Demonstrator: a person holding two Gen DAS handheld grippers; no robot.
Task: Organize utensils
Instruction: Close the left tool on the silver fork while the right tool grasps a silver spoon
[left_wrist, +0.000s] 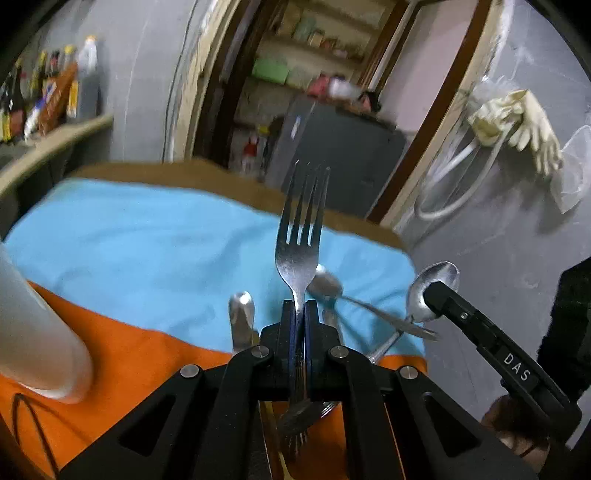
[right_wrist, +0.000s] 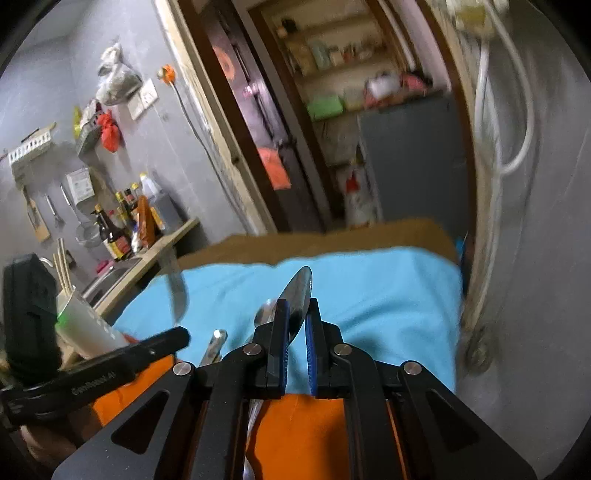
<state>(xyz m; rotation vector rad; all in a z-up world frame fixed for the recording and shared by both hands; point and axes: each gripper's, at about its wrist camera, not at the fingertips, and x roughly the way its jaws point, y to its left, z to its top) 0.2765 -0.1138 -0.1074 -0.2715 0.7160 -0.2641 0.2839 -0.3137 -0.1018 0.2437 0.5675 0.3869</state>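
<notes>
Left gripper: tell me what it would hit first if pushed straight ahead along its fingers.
Probably the blue cloth on the table. The left gripper is shut on a fork and points downward over the cloth, so the fork's tines would likely land there first; depth is unclear.

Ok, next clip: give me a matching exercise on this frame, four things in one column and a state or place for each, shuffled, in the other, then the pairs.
Things
1. steel four-tined fork
2. shiny steel spoon
3. white cylindrical utensil holder
4. pale rubber gloves

States or places
A. hanging on the grey wall
B. clamped in the left gripper, tines pointing up and away
C. holding wooden chopsticks
D. between the blue pads of the right gripper, bowl pointing forward

Pairs: 1-B, 2-D, 3-C, 4-A
</notes>
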